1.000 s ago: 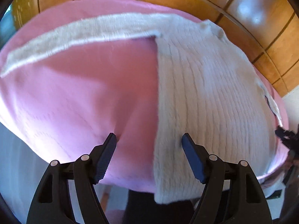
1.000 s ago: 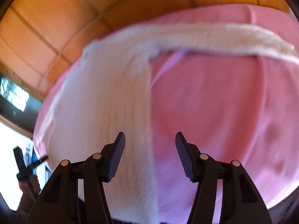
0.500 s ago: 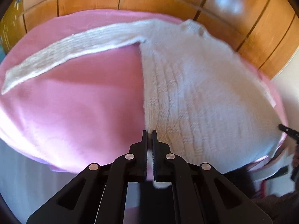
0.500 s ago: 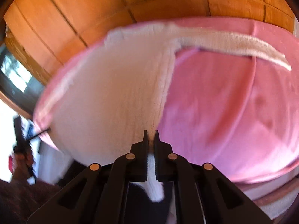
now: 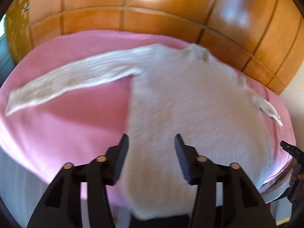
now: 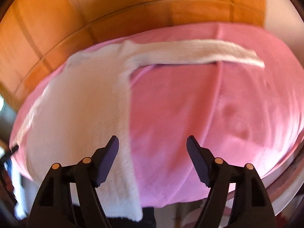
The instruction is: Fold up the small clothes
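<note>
I have the white knit sweater (image 5: 190, 102) spread flat on the pink bedcover (image 5: 66, 133), body toward the near edge, hem hanging slightly over it, and one long sleeve (image 5: 76, 76) stretched out to the left. In the right wrist view the other sleeve (image 6: 199, 54) runs out to the right across the far part of the bed.

My left gripper (image 5: 150, 146) hovers above the near hem with its jaws wide apart and nothing between them; my right gripper (image 6: 152, 148) is just as open, straddling the sweater's right side edge, also empty.

The next step, I judge, is bringing a sleeve across the body. To do it well I would pinch near the cuff, lift only enough to clear the knit, and lay it flat along the shoulder line.

The yarn looks fuzzy, soft and thick, so it should drape heavily and cling to the cover. Wooden panelling (image 5: 171, 19) rises behind.
</note>
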### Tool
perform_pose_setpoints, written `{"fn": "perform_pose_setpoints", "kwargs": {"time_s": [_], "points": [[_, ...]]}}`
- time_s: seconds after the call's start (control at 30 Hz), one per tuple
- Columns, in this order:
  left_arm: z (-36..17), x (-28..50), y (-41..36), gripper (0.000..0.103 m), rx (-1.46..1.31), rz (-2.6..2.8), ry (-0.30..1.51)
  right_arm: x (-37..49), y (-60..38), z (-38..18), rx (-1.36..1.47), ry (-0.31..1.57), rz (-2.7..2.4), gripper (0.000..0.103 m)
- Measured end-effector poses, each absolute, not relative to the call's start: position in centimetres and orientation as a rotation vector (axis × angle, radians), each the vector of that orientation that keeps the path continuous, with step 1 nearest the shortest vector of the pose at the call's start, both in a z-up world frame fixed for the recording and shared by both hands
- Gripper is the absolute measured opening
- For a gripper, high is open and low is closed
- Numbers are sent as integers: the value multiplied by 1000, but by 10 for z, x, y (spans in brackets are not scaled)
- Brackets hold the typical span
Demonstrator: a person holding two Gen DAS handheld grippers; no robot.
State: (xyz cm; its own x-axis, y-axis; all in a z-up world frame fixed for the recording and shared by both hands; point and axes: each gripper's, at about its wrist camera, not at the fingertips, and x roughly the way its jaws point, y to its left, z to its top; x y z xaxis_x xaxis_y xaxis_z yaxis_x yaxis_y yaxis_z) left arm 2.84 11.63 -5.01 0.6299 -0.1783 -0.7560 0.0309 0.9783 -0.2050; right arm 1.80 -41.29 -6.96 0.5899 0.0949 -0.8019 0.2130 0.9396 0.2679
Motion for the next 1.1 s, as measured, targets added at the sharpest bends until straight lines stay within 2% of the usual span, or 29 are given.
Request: {"fn": "perform_pose_setpoints", "kwargs": {"time_s": [0.13, 0.37, 0.57, 0.7, 0.8, 0.83, 0.87, 1.1], "points": [[-56, 54, 64, 58, -116, -197, 897, 23, -455, -86, 522, 902, -144, 73], [-86, 77, 3, 58, -18, -278, 966, 49, -566, -103, 832, 784, -272, 51], [-107, 82, -11, 59, 13, -267, 1008, 92, -643, -122, 972, 729, -369, 50], [-109, 85, -10, 62, 6, -262, 1011, 127, -659, -120, 952, 723, -392, 49], [-110, 89, -12, 62, -3, -254, 1012, 157, -657, -117, 880, 787, -371, 25], [-109, 91, -12, 62, -8, -253, 1014, 165, -655, -116, 818, 829, -380, 10], [-108, 92, -12, 62, -11, -253, 1014, 171, -653, -113, 745, 863, -410, 6], [-102, 103, 5, 62, -94, -241, 1012, 175, -674, -87, 708, 831, -537, 5]]}}
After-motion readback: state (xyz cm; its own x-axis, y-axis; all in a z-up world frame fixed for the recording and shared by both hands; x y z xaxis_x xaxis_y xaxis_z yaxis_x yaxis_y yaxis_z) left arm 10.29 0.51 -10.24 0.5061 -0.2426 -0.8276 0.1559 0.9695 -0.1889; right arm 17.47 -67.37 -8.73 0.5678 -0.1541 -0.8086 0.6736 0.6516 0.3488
